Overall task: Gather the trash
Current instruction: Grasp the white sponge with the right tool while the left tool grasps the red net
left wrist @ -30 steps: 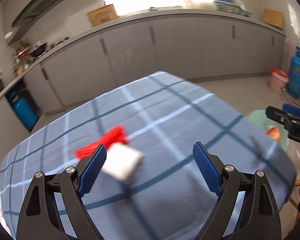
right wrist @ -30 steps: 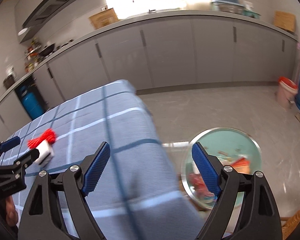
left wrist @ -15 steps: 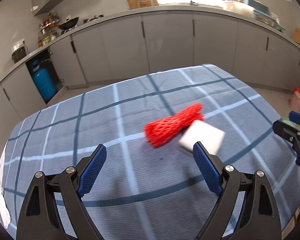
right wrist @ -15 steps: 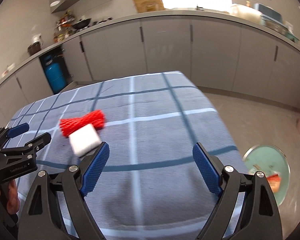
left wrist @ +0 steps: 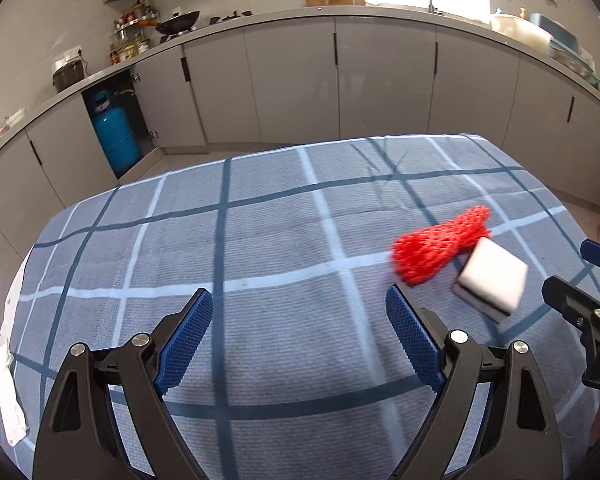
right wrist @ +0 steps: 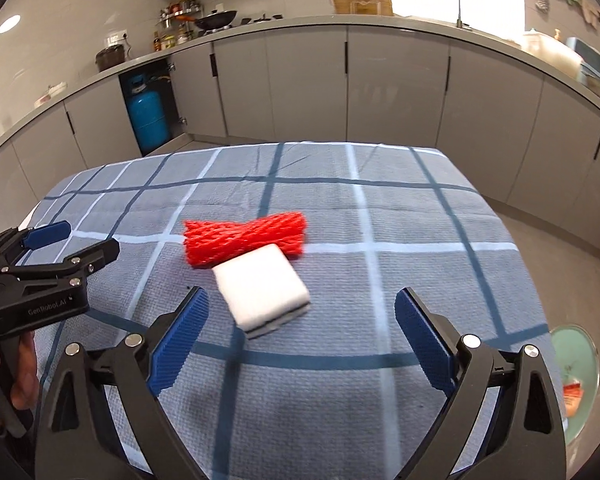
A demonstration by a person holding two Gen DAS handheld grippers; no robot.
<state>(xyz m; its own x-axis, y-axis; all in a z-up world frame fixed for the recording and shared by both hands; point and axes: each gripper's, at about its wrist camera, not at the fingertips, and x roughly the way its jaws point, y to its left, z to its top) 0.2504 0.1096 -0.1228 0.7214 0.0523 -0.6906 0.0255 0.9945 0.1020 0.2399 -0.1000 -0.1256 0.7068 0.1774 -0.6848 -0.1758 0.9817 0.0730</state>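
A red foam net (left wrist: 440,246) (right wrist: 244,236) lies on the blue checked tablecloth (left wrist: 260,248) (right wrist: 380,208). A white sponge with a dark underside (left wrist: 492,278) (right wrist: 262,290) lies touching its near side. My left gripper (left wrist: 298,340) is open and empty, left of both items; it shows at the left of the right wrist view (right wrist: 66,242). My right gripper (right wrist: 300,336) is open and empty, just in front of the sponge; it shows at the right edge of the left wrist view (left wrist: 576,276). A pale green bin (right wrist: 576,376) with trash stands on the floor at the right.
Grey kitchen cabinets (left wrist: 340,84) run along the back with a blue gas cylinder (left wrist: 114,136) in an open bay. A crumpled white paper (left wrist: 4,392) hangs at the table's left edge. Bare floor (right wrist: 572,264) lies right of the table.
Both grippers swung left from the bin side toward the table. The red net and sponge now sit right of the left gripper and centred before the right one. Both stayed open.
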